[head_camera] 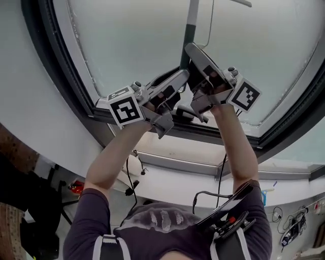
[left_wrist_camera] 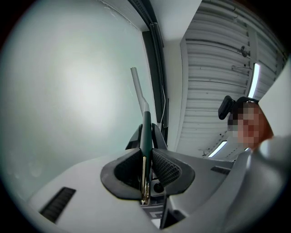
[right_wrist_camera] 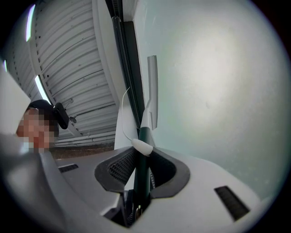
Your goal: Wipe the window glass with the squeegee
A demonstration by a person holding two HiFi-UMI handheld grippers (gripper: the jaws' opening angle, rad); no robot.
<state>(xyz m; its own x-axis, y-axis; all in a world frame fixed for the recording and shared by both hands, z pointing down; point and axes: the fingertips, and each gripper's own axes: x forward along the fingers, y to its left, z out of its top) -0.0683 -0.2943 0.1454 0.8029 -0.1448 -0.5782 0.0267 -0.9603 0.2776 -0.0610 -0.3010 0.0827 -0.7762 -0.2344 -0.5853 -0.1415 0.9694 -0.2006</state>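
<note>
The squeegee has a dark green handle (head_camera: 187,48) with a grey neck (head_camera: 192,12) that rises against the frosted window glass (head_camera: 132,35). Both grippers clamp that handle from below. My left gripper (head_camera: 175,86) comes in from the left and is shut on the handle (left_wrist_camera: 146,132). My right gripper (head_camera: 194,57) comes in from the right, slightly higher, and is shut on the handle (right_wrist_camera: 144,157). In the right gripper view the grey blade (right_wrist_camera: 152,91) lies close against the glass (right_wrist_camera: 218,82). The head view cuts off the blade's top.
A dark window frame (head_camera: 48,66) borders the pane, with a pale sill (head_camera: 177,152) below it. A thin white cord (head_camera: 210,25) hangs beside the squeegee neck. Cables (head_camera: 133,177) dangle under the sill. A ribbed ceiling (left_wrist_camera: 218,68) runs beside the window.
</note>
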